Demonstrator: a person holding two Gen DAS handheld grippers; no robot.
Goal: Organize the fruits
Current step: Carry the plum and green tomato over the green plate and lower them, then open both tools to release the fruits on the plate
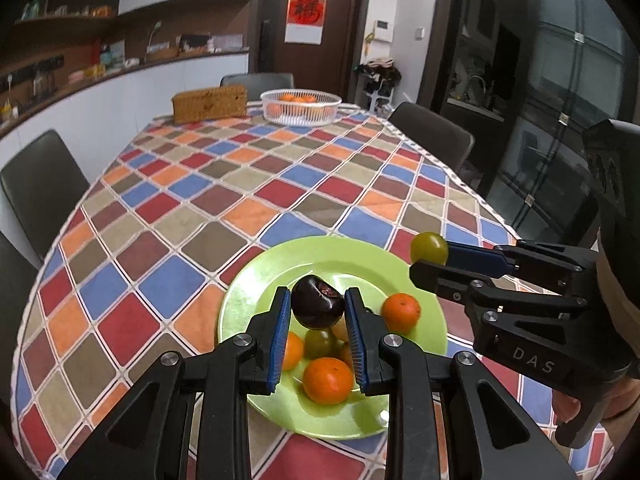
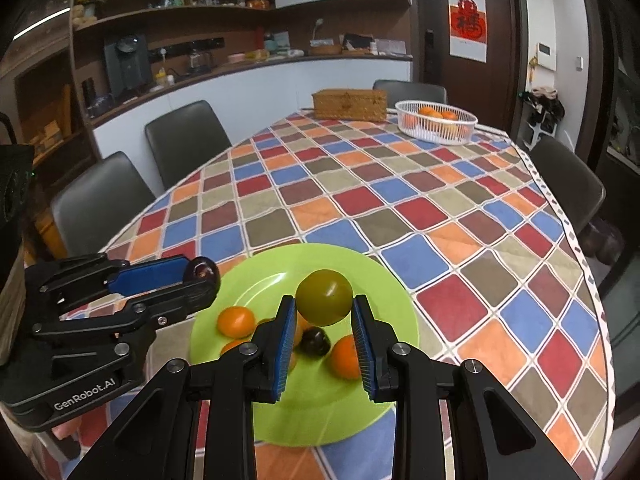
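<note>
Above the green plate [image 1: 248,280], the left claw [image 1: 318,308] grips a dark plum [image 1: 318,302], the right claw [image 2: 324,312] a green fruit [image 2: 324,296], the white basket [image 2: 436,124] far across the worktop [image 2: 400,208].

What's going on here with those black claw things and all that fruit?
A person is sorting fruit with two hand-held grippers. The left gripper grips a dark purple plum, the right gripper a round green fruit, both above the lime-green plate of small oranges. A white slatted basket holds oranges at the table's far end.
</note>
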